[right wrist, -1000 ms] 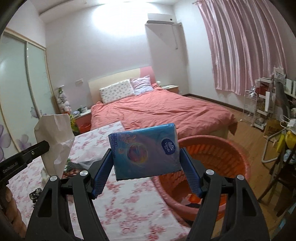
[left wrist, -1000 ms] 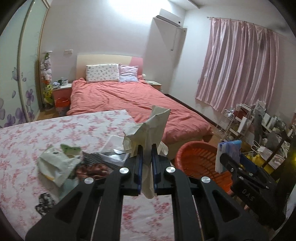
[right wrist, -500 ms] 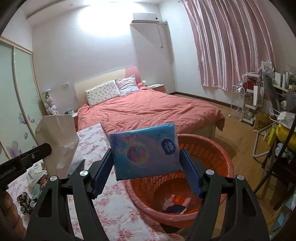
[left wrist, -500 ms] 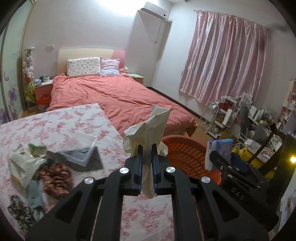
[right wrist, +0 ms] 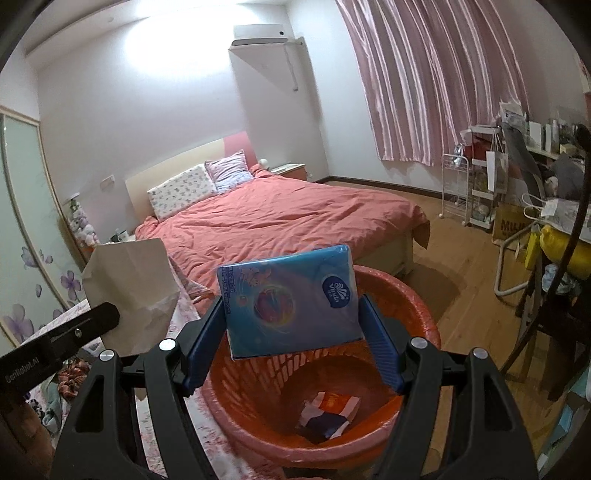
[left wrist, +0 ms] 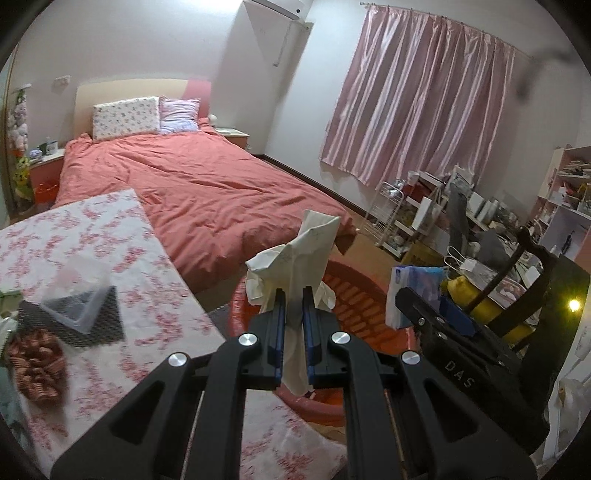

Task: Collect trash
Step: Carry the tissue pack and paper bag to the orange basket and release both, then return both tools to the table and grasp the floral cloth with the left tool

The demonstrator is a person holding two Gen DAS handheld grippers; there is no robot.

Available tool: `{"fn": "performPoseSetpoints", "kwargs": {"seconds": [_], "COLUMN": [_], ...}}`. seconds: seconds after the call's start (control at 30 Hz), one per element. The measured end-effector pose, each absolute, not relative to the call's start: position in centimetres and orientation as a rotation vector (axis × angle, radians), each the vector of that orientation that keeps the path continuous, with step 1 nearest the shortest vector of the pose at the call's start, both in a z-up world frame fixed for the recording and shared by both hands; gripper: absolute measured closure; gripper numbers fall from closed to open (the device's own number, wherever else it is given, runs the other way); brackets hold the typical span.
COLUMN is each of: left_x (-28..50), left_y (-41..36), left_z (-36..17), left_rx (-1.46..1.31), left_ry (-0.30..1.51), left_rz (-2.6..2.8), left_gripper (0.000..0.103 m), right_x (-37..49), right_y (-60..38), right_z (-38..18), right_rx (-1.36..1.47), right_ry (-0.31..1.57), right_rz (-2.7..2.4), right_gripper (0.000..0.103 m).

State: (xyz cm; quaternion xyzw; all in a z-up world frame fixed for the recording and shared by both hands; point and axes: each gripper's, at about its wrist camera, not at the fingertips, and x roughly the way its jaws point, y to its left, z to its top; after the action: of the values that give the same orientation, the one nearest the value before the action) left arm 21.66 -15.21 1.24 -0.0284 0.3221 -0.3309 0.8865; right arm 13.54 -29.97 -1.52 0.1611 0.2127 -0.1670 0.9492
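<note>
The right gripper (right wrist: 291,325), clamping a blue tissue pack (right wrist: 290,301), and the left gripper (left wrist: 293,314), pinching crumpled paper (left wrist: 295,258), are hovering over the red basket (right wrist: 413,295) at 6 o'clock; releasing comes next.

The room has pale walls (right wrist: 155,96) and a wooden floor (right wrist: 461,266). A big bed (right wrist: 280,225) with a red cover and two pillows (left wrist: 125,116) stands against the back wall. Pink curtains (left wrist: 417,107) hang over the window. A white air conditioner (right wrist: 260,32) sits high up. A bright light shines on the wall. Messy shelves (left wrist: 417,214) stand near the curtains. A sliding door with purple flowers (right wrist: 26,236) is beside the bed.
</note>
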Motion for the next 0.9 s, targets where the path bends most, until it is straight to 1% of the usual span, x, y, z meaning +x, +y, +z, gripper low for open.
{"fn": "performPoseSetpoints", "kwargs": {"seconds": [0.33, 0.4, 0.43, 0.47, 0.53, 0.7, 0.9], "left_x": [23.7, 24.2, 24.4, 24.6, 24.9, 25.5, 24.7], "left_y": [-18.6, -19.2, -19.4, -19.6, -19.8, -19.0, -16.3], "left_z": [-1.1, -1.7, -2.0, -2.4, -3.0, -4.3, -3.6], "left_rx": [-0.056, -0.055, -0.053, -0.05, -0.042, -0.034, -0.021], "left_ry": [0.732, 0.751, 0.758, 0.766, 0.775, 0.809, 0.788], "left_rz": [-0.73, -0.731, -0.728, -0.728, -0.714, -0.667, -0.602], "left_gripper": [0.092, 0.091, 0.087, 0.08, 0.072, 0.067, 0.057], "right_x": [14.6, 14.9, 15.0, 15.1, 15.2, 14.5, 14.3], "right_y": [-32.3, -32.8, -33.1, -33.4, -34.1, -34.1, -32.7], "right_z": [-2.6, -2.8, -2.8, -2.9, -3.2, -3.4, -2.8], "right_rx": [0.399, 0.42, 0.43, 0.445, 0.476, 0.488, 0.428], "right_ry": [0.445, 0.447, 0.447, 0.448, 0.452, 0.456, 0.474], "right_rz": [-0.333, -0.317, -0.312, -0.307, -0.303, -0.324, -0.348], "right_gripper": [0.032, 0.03, 0.03, 0.029, 0.029, 0.025, 0.024]}}
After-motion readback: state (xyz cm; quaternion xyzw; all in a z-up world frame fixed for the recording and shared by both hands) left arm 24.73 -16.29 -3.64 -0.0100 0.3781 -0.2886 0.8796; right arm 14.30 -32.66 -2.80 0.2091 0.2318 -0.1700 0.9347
